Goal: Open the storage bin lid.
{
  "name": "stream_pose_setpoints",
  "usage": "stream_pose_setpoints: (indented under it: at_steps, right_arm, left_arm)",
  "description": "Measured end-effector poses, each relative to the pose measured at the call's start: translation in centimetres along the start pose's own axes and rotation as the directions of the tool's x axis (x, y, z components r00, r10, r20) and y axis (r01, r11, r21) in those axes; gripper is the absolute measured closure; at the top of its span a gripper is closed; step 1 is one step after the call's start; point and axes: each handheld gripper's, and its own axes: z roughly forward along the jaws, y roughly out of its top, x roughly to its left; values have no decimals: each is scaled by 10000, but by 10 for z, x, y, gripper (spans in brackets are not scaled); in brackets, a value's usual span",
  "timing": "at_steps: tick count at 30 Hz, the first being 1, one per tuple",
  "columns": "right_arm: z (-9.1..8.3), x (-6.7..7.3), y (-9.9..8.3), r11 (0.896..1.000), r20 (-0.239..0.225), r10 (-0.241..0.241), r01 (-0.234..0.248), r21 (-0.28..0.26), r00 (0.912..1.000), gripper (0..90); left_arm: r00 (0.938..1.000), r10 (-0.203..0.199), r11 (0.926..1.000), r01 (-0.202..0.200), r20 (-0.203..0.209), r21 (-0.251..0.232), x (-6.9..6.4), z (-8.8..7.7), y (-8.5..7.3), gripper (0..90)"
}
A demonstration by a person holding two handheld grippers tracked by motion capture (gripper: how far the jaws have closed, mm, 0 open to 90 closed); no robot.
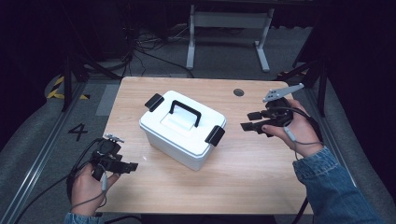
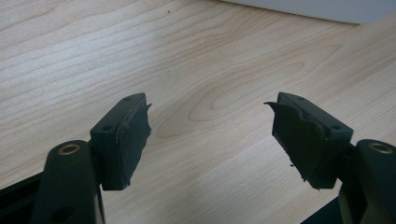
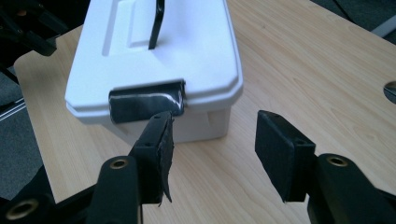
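Note:
A white lidded box (image 1: 182, 128) sits mid-table, with a black carry handle (image 1: 185, 112) standing up on its lid and a black latch at each end (image 1: 215, 135) (image 1: 154, 101). My left gripper (image 1: 130, 166) hovers low near the table's front left, open, a short way from the box; its jaws frame bare wood (image 2: 210, 112). My right gripper (image 1: 247, 121) is held to the right of the box, open and pointing at the near latch (image 3: 145, 101). In the right gripper view the box (image 3: 196, 46) lies just beyond the gripper (image 3: 212, 140).
The wooden table (image 1: 243, 172) has a round cable hole (image 1: 238, 92) at its back right. Beyond the table stand a white frame leg (image 1: 191, 42) and loose cables on the grey floor (image 1: 140, 46). A floor mark "4" (image 1: 77, 131) lies to the left.

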Motion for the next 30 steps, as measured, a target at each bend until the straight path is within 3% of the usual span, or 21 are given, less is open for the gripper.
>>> stream_pose_setpoints:
  at_steps: [15,30]
  right_arm:
    - [56,26,59,9986,-1003,-286,330,425,9945,488]
    - [101,34,80,9972,-1334,-357,441,610,9904,497]
  left_arm:
    - [9999,54,10000,-54,156,40,0,4,5,274]
    - [9999,76,9999,-77,93,101,2,4,2,273]
